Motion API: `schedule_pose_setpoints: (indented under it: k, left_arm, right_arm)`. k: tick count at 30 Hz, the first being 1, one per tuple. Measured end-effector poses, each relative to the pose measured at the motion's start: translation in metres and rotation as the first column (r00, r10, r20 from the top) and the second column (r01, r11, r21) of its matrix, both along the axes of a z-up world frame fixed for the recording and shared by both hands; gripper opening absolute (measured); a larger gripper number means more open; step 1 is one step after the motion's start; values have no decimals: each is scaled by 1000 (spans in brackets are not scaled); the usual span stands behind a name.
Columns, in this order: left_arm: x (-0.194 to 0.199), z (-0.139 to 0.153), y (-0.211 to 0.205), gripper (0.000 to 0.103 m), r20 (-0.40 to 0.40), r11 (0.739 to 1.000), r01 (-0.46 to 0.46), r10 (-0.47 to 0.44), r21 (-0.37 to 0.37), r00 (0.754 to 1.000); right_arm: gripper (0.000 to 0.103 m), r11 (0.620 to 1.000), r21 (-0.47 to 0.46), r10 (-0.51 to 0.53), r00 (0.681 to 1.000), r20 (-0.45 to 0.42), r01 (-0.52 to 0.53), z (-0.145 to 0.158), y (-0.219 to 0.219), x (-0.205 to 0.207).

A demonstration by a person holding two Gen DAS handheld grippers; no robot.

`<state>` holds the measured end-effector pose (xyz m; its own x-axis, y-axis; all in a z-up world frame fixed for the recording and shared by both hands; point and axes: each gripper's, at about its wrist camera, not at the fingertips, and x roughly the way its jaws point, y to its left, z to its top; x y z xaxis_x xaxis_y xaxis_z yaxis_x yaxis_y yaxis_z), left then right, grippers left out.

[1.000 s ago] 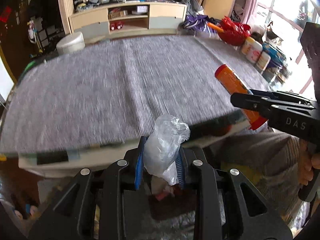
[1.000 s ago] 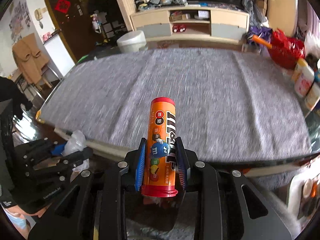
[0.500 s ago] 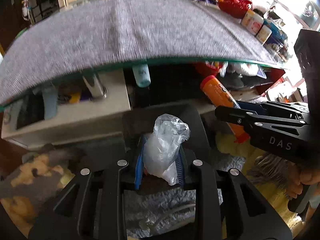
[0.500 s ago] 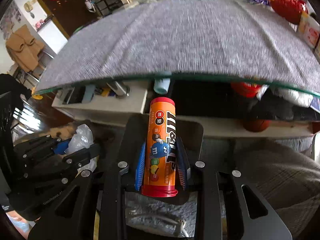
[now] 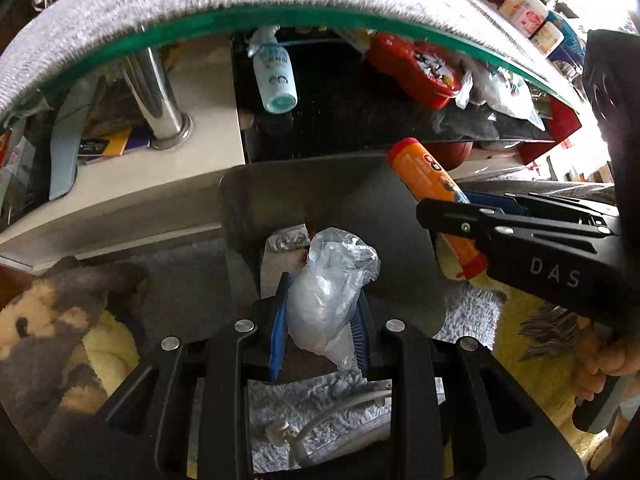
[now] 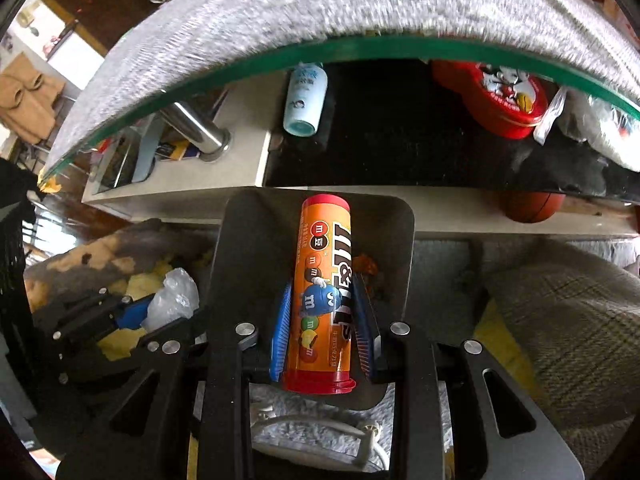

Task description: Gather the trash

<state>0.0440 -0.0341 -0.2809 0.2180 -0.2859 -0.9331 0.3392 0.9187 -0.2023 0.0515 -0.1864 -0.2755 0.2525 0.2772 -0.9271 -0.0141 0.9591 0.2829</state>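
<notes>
My left gripper [image 5: 320, 312] is shut on a crumpled clear plastic bag [image 5: 328, 284] and holds it over a dark grey bin [image 5: 256, 208] on the floor. A foil blister pack [image 5: 288, 239] lies inside the bin. My right gripper [image 6: 324, 320] is shut on an orange M&M's tube [image 6: 324, 280] with red caps, also over the bin [image 6: 236, 240]. The tube [image 5: 424, 176] and right gripper [image 5: 448, 212] show at the right of the left wrist view. The left gripper with the bag [image 6: 172, 300] shows at the left of the right wrist view.
A glass table edge [image 5: 280, 16] with a grey cloth arches above. Below it a shelf holds a blue-white bottle [image 5: 274, 76], a red tin [image 6: 496, 100] and a chrome leg [image 5: 160, 104]. A plush toy [image 5: 48, 320] lies left; a shaggy rug [image 5: 304, 400] and white cable lie below.
Both grippers have dropped from tabletop height to below the table edge and now sit over the bin. Each still holds its item.
</notes>
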Motion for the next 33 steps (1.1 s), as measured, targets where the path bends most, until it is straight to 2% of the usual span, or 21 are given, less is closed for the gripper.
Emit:
schedule_pose_setpoints:
  k: [3, 5, 6, 8, 11, 12, 13, 17, 19, 22, 26, 30, 33]
  left_arm:
    - [4, -6, 0, 27, -23, 1000, 0, 0, -10, 1000]
    - [6, -7, 0, 35, -30, 1000, -6, 6, -8, 1000]
    - [7, -7, 0, 42, -30, 1000, -11, 10, -5, 999]
    - [10, -5, 2, 48, -22, 1000, -22, 22, 6, 1000]
    - [12, -2, 5, 58, -15, 999, -30, 30, 10, 999]
    - [12, 0, 6, 64, -9, 999, -32, 32, 12, 999]
    - [12, 1, 7, 71, -4, 999, -33, 33, 15, 999]
    - [9, 9, 9, 83, 20, 999, -26, 25, 20, 999]
    - [7, 16, 10, 91, 42, 999, -26, 25, 27, 999]
    - [5, 30, 13, 95, 78, 999, -38, 36, 26, 996]
    - [0, 53, 19, 95, 132, 998, -54, 50, 31, 990]
    - [-9, 88, 24, 95, 251, 997, -68, 57, 36, 966]
    - [-18, 115, 28, 95, 334, 995, -93, 82, 17, 939]
  right_arm:
    - [32, 1000, 10, -6, 1000, -13, 6, -4, -1, 5]
    - [33, 1000, 19, -11, 1000, -22, 11, -6, -2, 8]
    - [35, 1000, 17, -15, 1000, -20, 15, -5, -2, 9]
    - [52, 1000, 4, -24, 1000, -5, 24, -2, -4, 11]
    - [59, 999, -8, -37, 999, 18, 38, 3, -8, 12]
    - [61, 999, -14, -44, 999, 28, 44, 6, -11, 12]
    - [66, 999, -19, -48, 998, 35, 48, 8, -12, 12]
    - [86, 997, -17, -72, 995, 63, 73, 18, -23, 10]
    - [92, 996, -20, -83, 993, 79, 85, 24, -26, 8]
    - [99, 995, -25, -95, 989, 114, 98, 38, -31, 5]
    - [99, 992, -55, -100, 977, 188, 112, 63, -34, -2]
    - [100, 988, -83, -100, 952, 288, 129, 92, -37, -13]
    - [100, 978, -117, -116, 917, 381, 172, 120, -39, -25]
